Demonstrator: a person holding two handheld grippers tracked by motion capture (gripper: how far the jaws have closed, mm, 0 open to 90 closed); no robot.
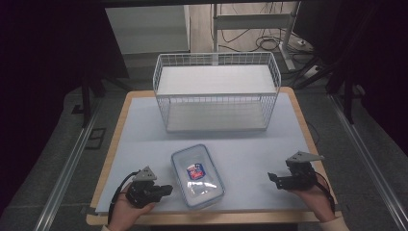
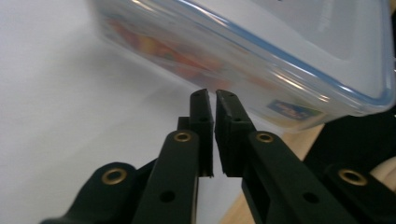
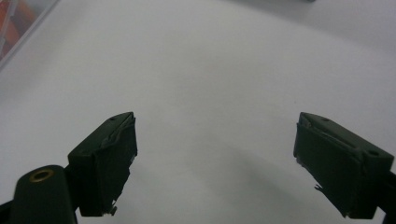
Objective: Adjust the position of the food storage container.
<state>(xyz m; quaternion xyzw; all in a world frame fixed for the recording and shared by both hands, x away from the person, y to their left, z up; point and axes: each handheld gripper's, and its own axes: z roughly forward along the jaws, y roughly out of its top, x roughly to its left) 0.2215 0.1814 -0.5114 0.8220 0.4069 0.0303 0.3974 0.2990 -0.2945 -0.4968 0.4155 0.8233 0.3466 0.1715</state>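
A clear box [image 1: 197, 176] with a blue-edged lid lies on the tabletop [image 1: 144, 130], in front of a white wire basket [image 1: 216, 91]. The left tongs [image 1: 166, 190] sit just beside the box, pressed together with nothing between them. The right tongs [image 1: 272, 178] sit well apart from the box on its other side, spread wide over bare tabletop.
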